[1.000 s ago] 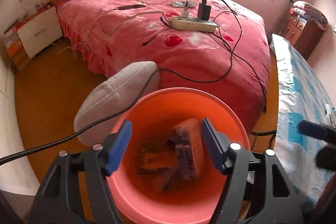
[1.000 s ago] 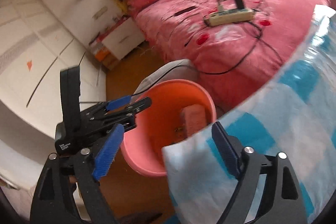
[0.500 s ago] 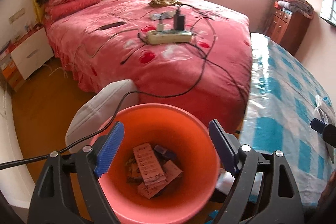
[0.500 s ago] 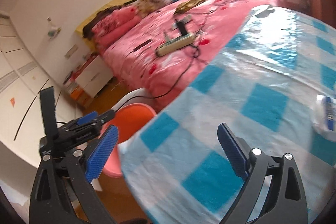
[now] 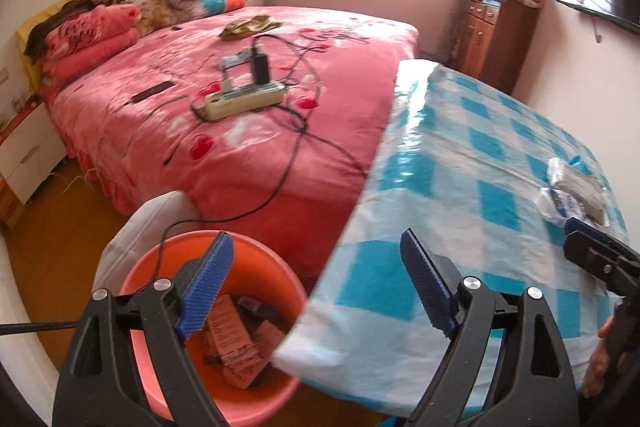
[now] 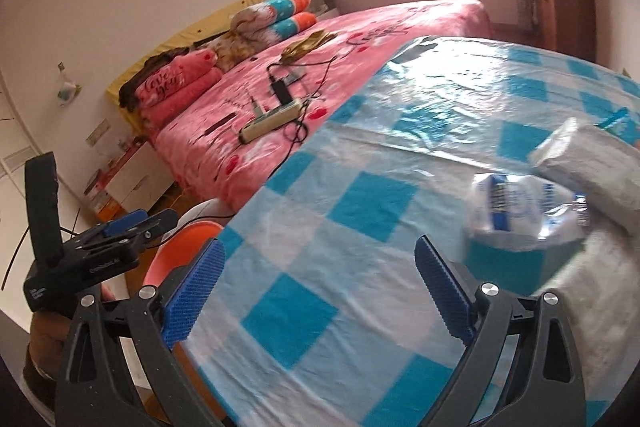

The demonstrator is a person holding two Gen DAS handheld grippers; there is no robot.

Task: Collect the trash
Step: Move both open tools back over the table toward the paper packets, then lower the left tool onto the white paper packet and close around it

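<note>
Trash (image 6: 524, 211) remains on the checked table (image 6: 320, 235); you have swung both empty grippers, left (image 5: 316, 285) opening, right (image 6: 320, 293) wide, off the bucket (image 5: 140, 267).

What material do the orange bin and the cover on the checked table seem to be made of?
The orange bin looks like moulded plastic: smooth, thin-walled, one even colour with a slight sheen. The checked table cover seems to be thin plastic film or oilcloth: it is glossy, wrinkled and reflects the window light, though cloth underneath cannot be excluded.
</note>
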